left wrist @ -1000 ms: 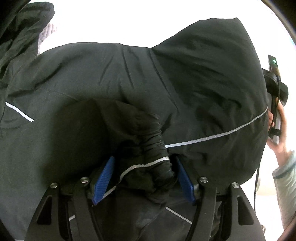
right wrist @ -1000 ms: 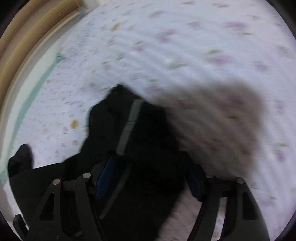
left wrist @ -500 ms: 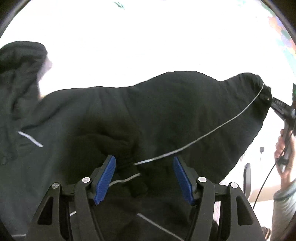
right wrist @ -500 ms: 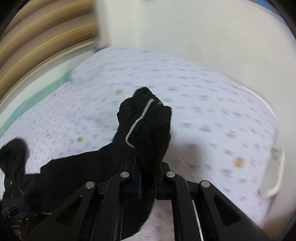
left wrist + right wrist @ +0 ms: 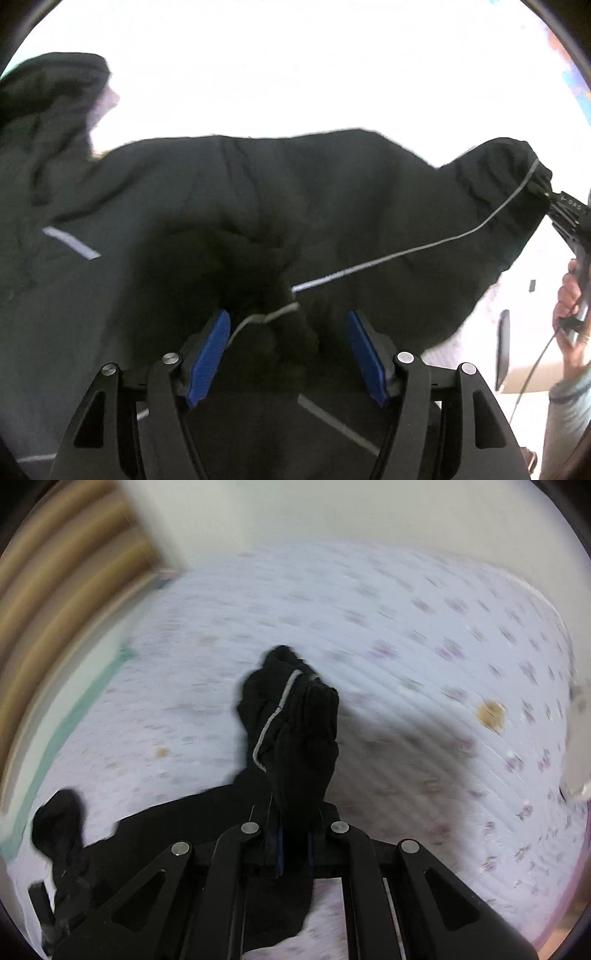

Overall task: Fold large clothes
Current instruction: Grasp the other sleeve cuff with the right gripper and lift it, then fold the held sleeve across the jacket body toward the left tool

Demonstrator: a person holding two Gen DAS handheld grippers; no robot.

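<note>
Left gripper (image 5: 288, 354) hangs spread wide above a black jacket (image 5: 184, 229), its blue pads (image 5: 208, 356) standing well apart on either side of a bunched, ribbed cuff (image 5: 273, 317) that neither pad appears to press. At the far left of this view, a loose fold of the same dark cloth rises against a washed-out white background. A thin reflective stripe (image 5: 406, 253) runs rightward across the garment to its far end, where the right gripper (image 5: 565, 218), held in the person's hand (image 5: 569, 299), pulls a sleeve end taut.

From the right wrist view, the right gripper (image 5: 293, 843) is clenched on a second gathered cuff (image 5: 299, 731), which stands up between the closed fingers above a floral bedsheet (image 5: 424, 635); the rest of the jacket trails down to the lower left, partly on the sheet.

Judged from here, the risk lies on the left: with nothing pinched there, any further pull from the right could drag the jacket sideways and bunch it rather than spread it flat. The thick ribbed cuff could also slip from a shallow right-hand bite.
</note>
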